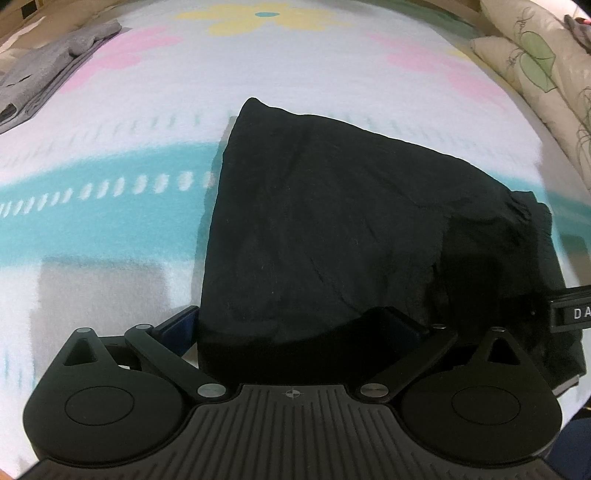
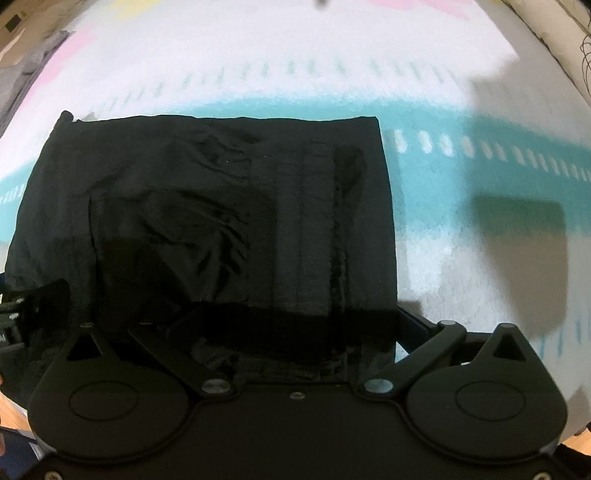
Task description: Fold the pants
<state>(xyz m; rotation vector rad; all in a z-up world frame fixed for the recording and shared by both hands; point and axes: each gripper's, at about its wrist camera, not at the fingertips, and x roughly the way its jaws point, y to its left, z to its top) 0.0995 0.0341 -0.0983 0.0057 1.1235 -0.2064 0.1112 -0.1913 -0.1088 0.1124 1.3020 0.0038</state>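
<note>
Left gripper [image 1: 291, 325] and right gripper [image 2: 295, 328] both spread wide, straddling the near edge of the black pants [image 1: 332, 221]. Pants lie folded into a compact stack on the flowered blanket [image 1: 110, 184], over its teal band. Folding looks nearly finished; perhaps only release remains.

One pair of black pants [image 1: 332, 221] on one bed [image 1: 110, 229]; one grey folded garment [image 1: 44, 74] and two pillows [image 1: 535, 62] beyond the pants.

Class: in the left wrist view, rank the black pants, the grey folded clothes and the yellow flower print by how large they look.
1. black pants, by far the largest.
2. and 3. yellow flower print and grey folded clothes look alike; fisheye edges make ranking them unsure.
</note>
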